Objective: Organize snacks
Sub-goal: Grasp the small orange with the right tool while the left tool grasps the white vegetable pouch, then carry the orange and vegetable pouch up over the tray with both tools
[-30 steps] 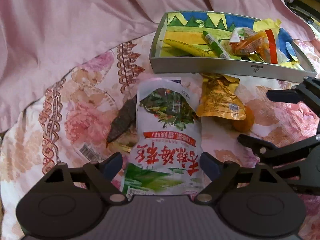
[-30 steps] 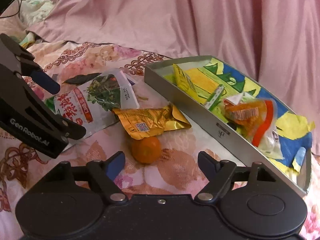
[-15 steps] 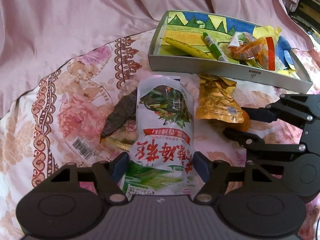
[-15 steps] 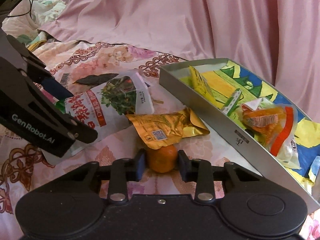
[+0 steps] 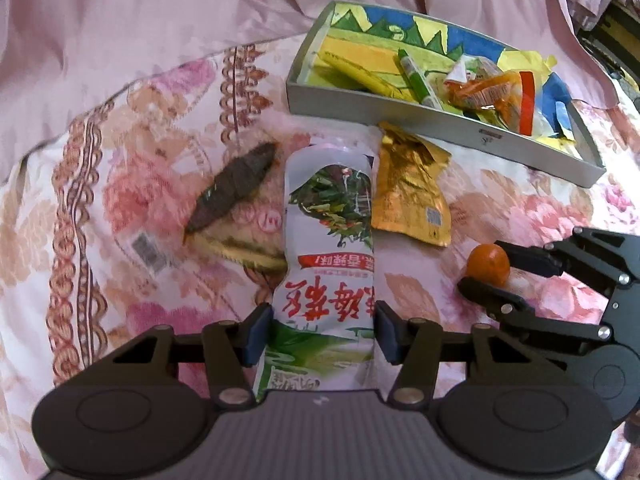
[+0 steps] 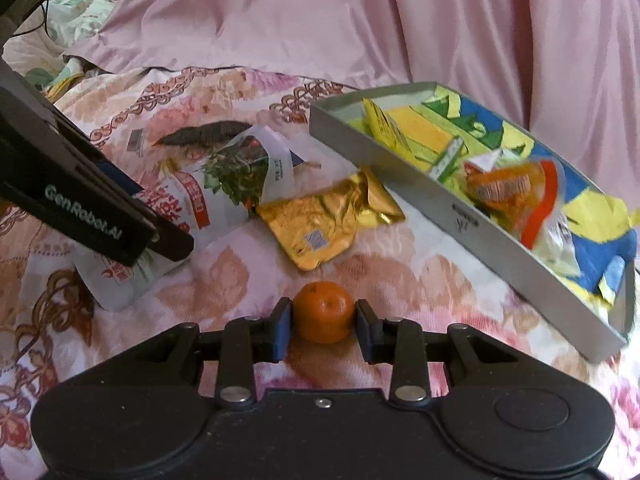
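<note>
A white snack bag (image 5: 328, 240) with red characters lies on the flowered bedspread, its lower part between the pads of my left gripper (image 5: 322, 332). The jaws are closing and the pads press its sides, bunching it. In the right wrist view that bag (image 6: 224, 184) sits under the left gripper (image 6: 100, 220). My right gripper (image 6: 324, 328) is shut on a small orange (image 6: 324, 312), just clear of a gold foil packet (image 6: 328, 220). The left wrist view shows the orange (image 5: 488, 264) in the right gripper (image 5: 482, 266), right of the gold packet (image 5: 408, 192).
A grey tray (image 5: 400, 116) with a colourful lining stands beyond the snacks and holds several packets; its wall (image 6: 420, 196) runs along the right. A dark leaf-shaped snack (image 5: 236, 188) in clear wrap lies left of the bag. Pink cloth rises behind.
The right jaws shut on the orange and drew it away from the gold packet. The left jaws narrowed onto the white bag, squeezing it thinner.
</note>
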